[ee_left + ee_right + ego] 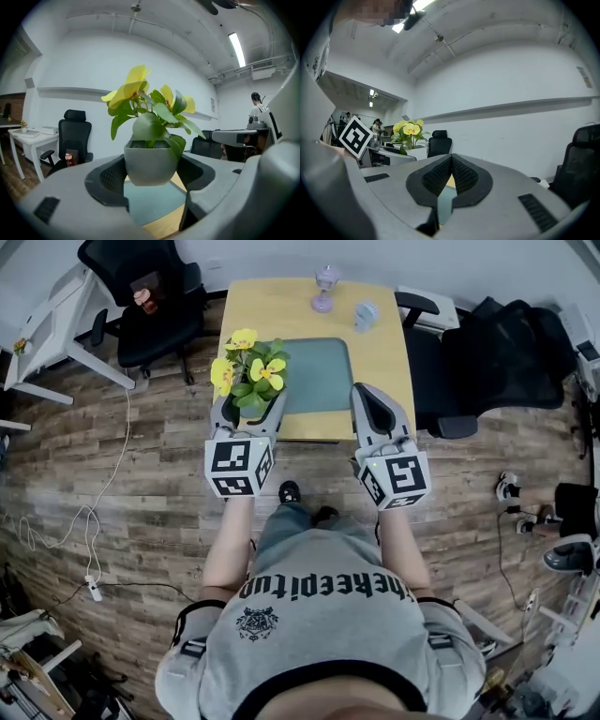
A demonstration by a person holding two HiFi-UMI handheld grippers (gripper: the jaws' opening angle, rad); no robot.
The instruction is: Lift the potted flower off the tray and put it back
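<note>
While the person is standing at the wooden table (281, 310), the left gripper (248, 409) is gripping the potted flower (246, 371), with both jaws pressing on the sides of the grey pot. In the left gripper view, the pot is hanging between the jaws with its base clear of the teal tray (150, 201) below it. Seen from the head view, the yellow blooms and green leaves are sitting over the tray's left edge, near the front left corner of the table. The right gripper (375, 404) is hovering beside the tray's right edge. Its jaws are closing tip to tip with nothing between them, and only a thin gap is showing lower down. A purple stemmed glass (325, 289) and a small pale cup (366, 315) are standing at the far edge of the table, well apart from the tray. One black office chair (150, 296) is sitting at the table's far left, beside a white desk (47, 324). Another black chair (487, 362) is sitting on the right. Wood-look flooring (141, 474) is running under everything.
</note>
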